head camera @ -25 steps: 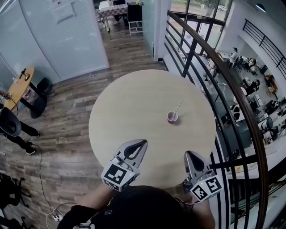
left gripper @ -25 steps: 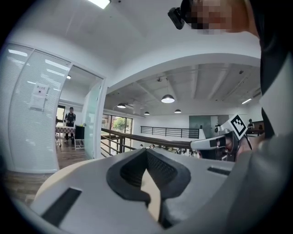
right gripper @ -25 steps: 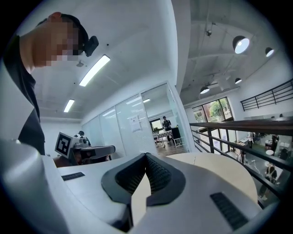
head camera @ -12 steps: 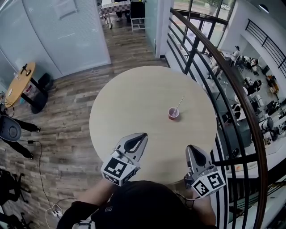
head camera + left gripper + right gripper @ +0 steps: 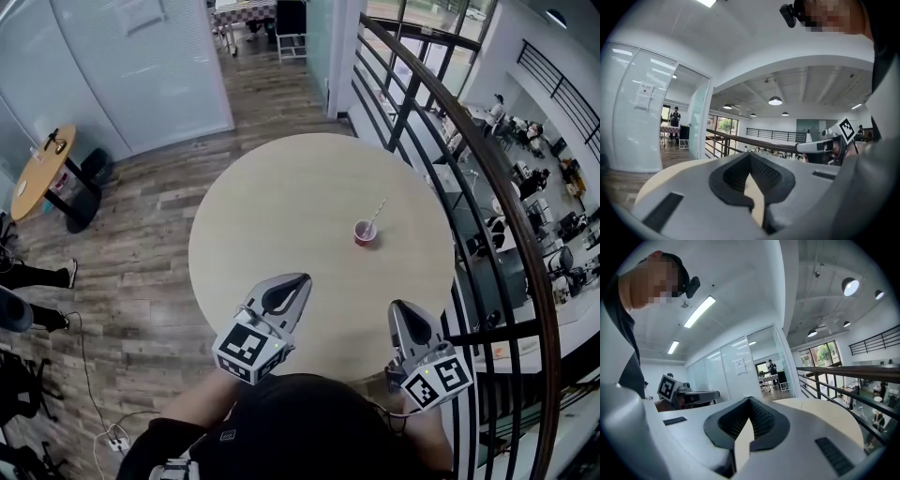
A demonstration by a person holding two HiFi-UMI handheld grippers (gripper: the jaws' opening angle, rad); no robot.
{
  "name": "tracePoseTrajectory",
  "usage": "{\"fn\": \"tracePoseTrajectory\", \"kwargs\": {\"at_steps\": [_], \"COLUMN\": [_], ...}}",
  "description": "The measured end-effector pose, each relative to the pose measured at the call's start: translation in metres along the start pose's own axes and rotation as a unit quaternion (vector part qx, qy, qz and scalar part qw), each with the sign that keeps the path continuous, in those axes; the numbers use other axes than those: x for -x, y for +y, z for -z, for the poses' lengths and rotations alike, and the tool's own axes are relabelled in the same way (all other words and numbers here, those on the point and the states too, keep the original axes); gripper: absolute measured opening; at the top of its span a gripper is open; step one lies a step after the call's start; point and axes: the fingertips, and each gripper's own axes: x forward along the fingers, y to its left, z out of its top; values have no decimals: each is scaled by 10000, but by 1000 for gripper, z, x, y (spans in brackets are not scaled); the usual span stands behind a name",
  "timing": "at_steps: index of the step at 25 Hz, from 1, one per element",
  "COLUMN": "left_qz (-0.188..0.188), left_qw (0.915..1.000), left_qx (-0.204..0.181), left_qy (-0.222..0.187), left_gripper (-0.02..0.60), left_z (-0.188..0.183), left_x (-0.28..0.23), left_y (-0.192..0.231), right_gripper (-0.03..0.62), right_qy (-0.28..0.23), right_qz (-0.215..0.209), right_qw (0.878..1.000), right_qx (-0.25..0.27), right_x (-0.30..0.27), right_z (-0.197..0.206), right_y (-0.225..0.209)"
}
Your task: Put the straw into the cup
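Rightward, the cup (image 5: 365, 232) stands between table (image 5: 281, 206) centre and railing (image 5: 507, 190).

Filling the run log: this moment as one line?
straw in cup | left gripper jaws shut, empty | right gripper jaws shut, empty | both apart from cup

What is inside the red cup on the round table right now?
A pale straw stands in the cup, leaning up and to the right past the rim. Its lower end is hidden inside the cup, and the view is too small to tell whether the cup holds anything else.
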Motion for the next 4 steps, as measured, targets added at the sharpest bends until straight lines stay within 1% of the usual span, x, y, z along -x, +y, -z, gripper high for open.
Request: {"fn": "tracePoseTrajectory", "kwargs": {"at_steps": [4], "left_qz": [15], "left_qw": [10000], "left_qx": [-7], "left_qy": [14], "left_gripper": [6], "left_z": [1], "left_x": [3], "left_y": [-3], "right_gripper": [20], "right_qy": [5], "right_qz": [-20], "right_qw": [10000], "right_qx": [18], "right_x": [3], "right_z": [1], "right_y": [4]}}
